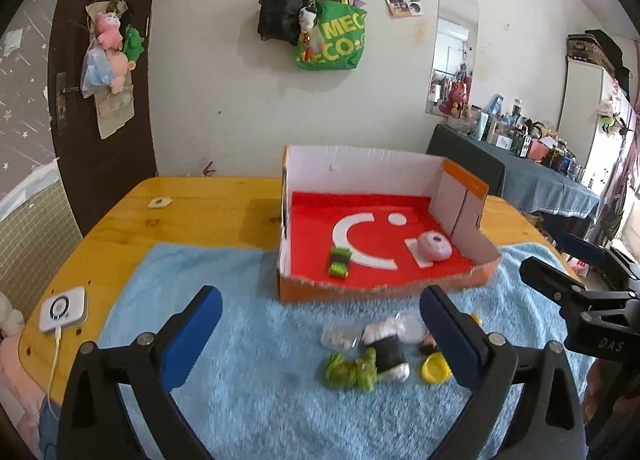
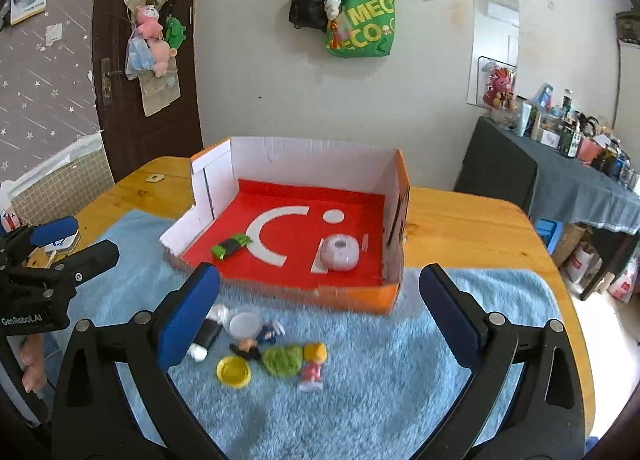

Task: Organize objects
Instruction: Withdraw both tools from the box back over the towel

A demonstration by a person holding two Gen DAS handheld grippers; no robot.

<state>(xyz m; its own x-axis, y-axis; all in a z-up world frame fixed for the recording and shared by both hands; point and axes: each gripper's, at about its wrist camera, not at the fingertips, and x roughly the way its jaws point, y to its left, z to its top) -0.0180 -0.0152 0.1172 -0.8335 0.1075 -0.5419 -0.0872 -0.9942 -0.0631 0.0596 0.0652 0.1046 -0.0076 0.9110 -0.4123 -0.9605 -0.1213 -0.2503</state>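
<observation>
Blue towel on your counter (image 1: 120,228): loose toys (image 2: 276,356) at 6 o'clock of the box (image 2: 352,298). Left claw (image 1: 320,334), right claw (image 2: 320,314) both wide, empty. Take one toy squarely, clear the box's front wall.

- In the left wrist view the left gripper's right finger (image 1: 448,336) covers part of the clear lid (image 1: 412,326) and the small dark figure (image 1: 426,348) beside the yellow cup (image 1: 435,368)
- In the right wrist view a blue finger (image 2: 188,316) hides one end of the black-and-white roll (image 2: 206,336)
- Both pictures cut off the gripper bodies at the bottom edge
- The bottles on the side table (image 2: 580,136) are too small to tell apart
- The blue rug (image 1: 260,380) is smeared with blur near the box front (image 1: 360,292)
- A hand (image 2: 34,368) is cut by the left edge
</observation>
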